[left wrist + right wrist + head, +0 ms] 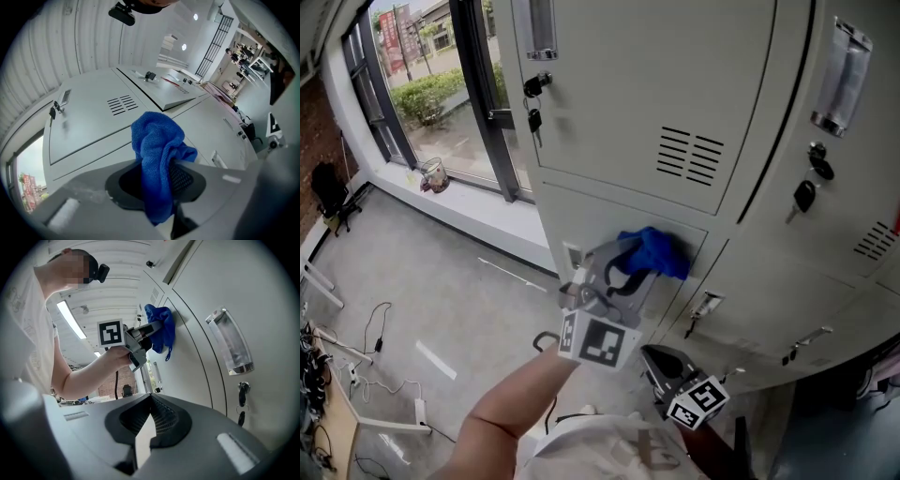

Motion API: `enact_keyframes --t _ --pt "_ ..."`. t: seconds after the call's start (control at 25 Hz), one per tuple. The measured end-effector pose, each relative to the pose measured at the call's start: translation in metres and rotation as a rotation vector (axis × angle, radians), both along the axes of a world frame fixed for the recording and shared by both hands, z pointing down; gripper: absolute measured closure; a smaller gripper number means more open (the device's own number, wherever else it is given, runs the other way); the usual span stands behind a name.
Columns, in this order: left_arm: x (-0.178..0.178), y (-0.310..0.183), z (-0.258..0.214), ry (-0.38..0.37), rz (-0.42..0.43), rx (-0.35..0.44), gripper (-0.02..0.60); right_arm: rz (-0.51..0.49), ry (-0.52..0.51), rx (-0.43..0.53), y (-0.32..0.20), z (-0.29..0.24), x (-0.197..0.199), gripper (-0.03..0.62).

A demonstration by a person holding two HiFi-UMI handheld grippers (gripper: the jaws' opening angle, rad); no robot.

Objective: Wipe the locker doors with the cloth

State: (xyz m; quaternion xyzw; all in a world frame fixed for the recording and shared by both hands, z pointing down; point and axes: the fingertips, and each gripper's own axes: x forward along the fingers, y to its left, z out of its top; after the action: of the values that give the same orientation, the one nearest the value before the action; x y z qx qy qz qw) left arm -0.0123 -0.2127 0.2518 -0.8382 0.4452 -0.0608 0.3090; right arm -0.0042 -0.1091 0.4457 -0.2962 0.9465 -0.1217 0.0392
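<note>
A blue cloth is pressed against a lower grey locker door, below the vented upper door. My left gripper is shut on the cloth, which bunches up past its jaws in the left gripper view. In the right gripper view the same cloth and left gripper show against the door, held by a person's hand. My right gripper hangs lower, close to the body and off the lockers. Its jaws meet at the tips with nothing between them.
Keys hang from locks on the doors, and a metal handle sticks out at the upper right. A handle and keys lie near my right gripper. A window stands left; cables lie on the floor.
</note>
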Motion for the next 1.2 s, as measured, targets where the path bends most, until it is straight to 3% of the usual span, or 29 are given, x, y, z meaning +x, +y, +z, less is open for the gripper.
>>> enact_keyframes --t 0.68,0.88,1.08,1.2 --pt "-0.097 -0.027 -0.009 0.195 -0.066 -0.017 0.462 0.031 0.011 -0.004 -0.003 0.0 -0.024 0.586" --pt "-0.137 -0.038 -0.002 0.249 -0.129 -0.043 0.462 0.041 0.016 0.0 -0.006 -0.002 -0.023 0.586" --pt "-0.163 -0.046 0.006 0.206 -0.204 -0.005 0.46 0.046 0.024 -0.008 -0.008 0.001 -0.024 0.586" --pt "-0.179 -0.049 0.013 0.238 -0.245 -0.019 0.46 0.044 0.022 -0.009 -0.008 0.001 -0.027 0.586"
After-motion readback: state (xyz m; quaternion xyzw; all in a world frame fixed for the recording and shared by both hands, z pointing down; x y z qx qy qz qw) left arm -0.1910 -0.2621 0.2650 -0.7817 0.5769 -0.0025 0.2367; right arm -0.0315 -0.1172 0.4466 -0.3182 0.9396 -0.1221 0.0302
